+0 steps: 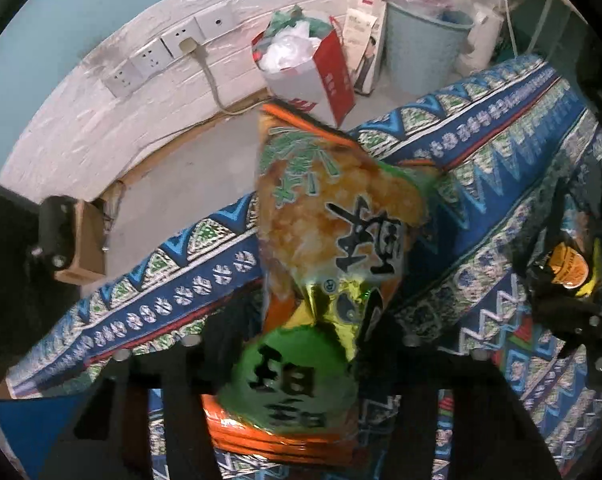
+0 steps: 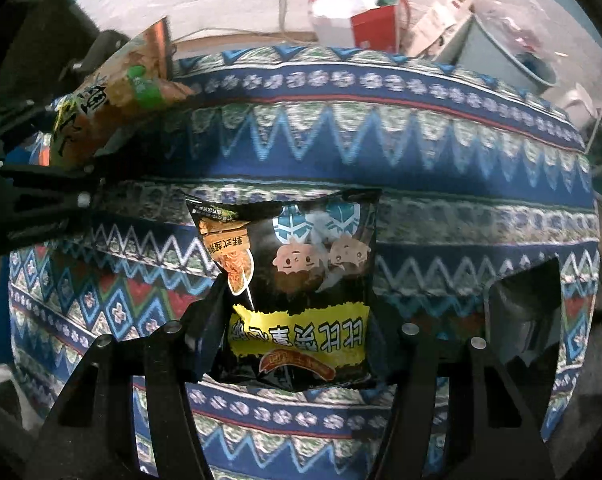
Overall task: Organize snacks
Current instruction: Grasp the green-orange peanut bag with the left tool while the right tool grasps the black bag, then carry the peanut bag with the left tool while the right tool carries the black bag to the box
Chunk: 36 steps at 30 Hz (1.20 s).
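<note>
Left gripper point(image 1: 301, 360) clamped, right gripper point(image 2: 297, 344) clamped, both pointing down.

Both grippers were matte black. The left gripper point(image 1: 301, 364) showed two flat linkage bars on each side, open slots between them, capped by round silver pin heads. The right gripper point(image 2: 293, 344) had the same build: paired slotted bars, silver pins at their far ends, and small pale screws along its frame.

chip bag point(image 1: 325, 240) on cloth point(image 1: 501, 152), L | noodle pack point(image 2: 297, 300) R (mid-cloth) | bin point(image 1: 421, 44) behind
</note>
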### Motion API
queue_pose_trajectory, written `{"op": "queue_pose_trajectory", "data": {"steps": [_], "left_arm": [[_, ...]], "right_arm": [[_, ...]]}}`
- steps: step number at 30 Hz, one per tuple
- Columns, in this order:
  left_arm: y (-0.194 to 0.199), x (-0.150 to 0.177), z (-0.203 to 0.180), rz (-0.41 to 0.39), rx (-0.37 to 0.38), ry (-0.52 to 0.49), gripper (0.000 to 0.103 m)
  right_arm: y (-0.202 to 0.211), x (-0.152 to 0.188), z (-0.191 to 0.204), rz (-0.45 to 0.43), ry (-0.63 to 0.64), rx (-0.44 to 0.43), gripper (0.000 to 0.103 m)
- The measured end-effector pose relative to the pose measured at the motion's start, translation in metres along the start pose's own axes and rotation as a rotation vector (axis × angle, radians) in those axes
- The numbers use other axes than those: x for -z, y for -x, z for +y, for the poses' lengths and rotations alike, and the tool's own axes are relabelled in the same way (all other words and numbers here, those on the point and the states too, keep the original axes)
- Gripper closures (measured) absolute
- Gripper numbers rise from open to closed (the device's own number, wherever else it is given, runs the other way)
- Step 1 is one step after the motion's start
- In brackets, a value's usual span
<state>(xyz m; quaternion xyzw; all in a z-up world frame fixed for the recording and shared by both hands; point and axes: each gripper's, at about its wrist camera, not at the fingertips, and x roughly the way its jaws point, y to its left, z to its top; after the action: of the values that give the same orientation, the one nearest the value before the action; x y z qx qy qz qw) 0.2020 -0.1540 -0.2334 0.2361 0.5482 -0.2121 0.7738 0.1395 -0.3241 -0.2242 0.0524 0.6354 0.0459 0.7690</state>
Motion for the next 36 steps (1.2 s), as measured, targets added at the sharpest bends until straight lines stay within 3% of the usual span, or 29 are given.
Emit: {"op": "queue_pose_trajectory", "data": {"steps": [3, 5, 15, 36], "left_arm": [[0.004, 0.005, 0.003, -0.009, 0.009, 0.021, 0.068], [0.008, 0.009, 0.003, -0.021, -0.004, 0.022, 0.070], [0.051, 0.037, -0.005, -0.059, -0.012, 0.024, 0.071], [0.166, 0.094, 0.021, -0.172, -0.044, 0.142, 0.071]], "right_arm": [[0.008, 0.006, -0.001, -0.022, -0.003, 0.012, 0.043], [0.013, 0.009, -0.002, -0.035, 0.000, 0.020, 0.043], [0.044, 0.016, 0.008, -0.097, 0.013, 0.041, 0.043], [0.127, 0.022, 0.046, -0.271, 0.051, 0.015, 0.043]]}}
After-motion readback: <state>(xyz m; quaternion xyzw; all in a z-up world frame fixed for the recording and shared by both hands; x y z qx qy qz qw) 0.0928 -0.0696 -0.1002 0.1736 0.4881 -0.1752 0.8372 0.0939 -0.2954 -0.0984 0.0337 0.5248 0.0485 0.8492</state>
